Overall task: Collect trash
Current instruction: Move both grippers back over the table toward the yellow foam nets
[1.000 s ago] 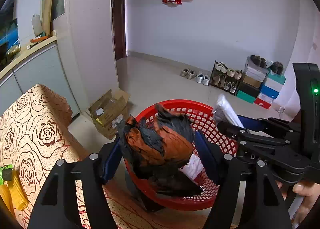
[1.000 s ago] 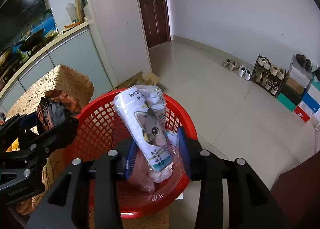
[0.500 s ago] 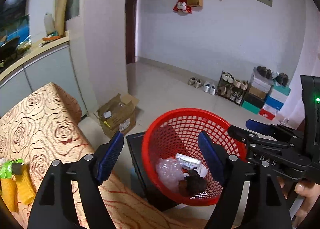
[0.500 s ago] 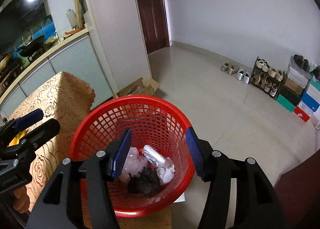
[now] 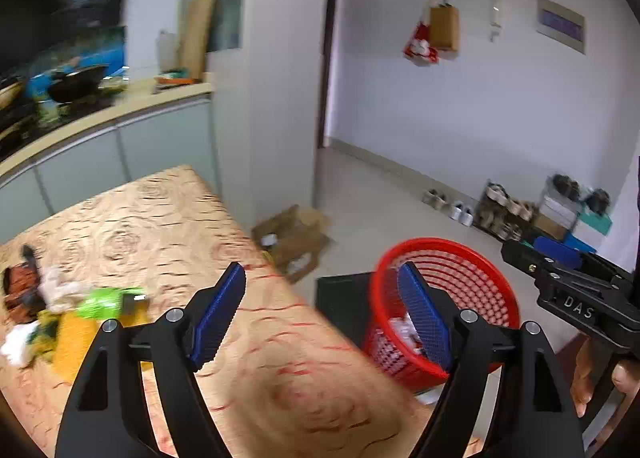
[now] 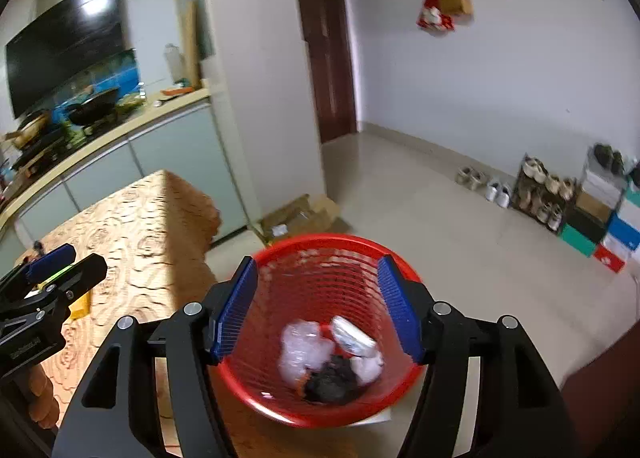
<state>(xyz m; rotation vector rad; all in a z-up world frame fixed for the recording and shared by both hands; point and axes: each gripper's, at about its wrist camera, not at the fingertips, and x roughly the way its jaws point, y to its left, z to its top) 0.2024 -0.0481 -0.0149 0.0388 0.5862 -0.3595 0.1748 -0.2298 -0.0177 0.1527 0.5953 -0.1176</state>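
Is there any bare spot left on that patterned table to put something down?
Yes. The tablecloth is bare from its far corner near the white pillar across the middle to the near edge beside the red basket. It is crowded only at the left end, where the wrappers and other scraps lie heaped together.

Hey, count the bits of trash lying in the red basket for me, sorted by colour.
Clear crumpled plastic: 1
White packet: 1
Dark crumpled wrapper: 1
Total in the red basket: 3
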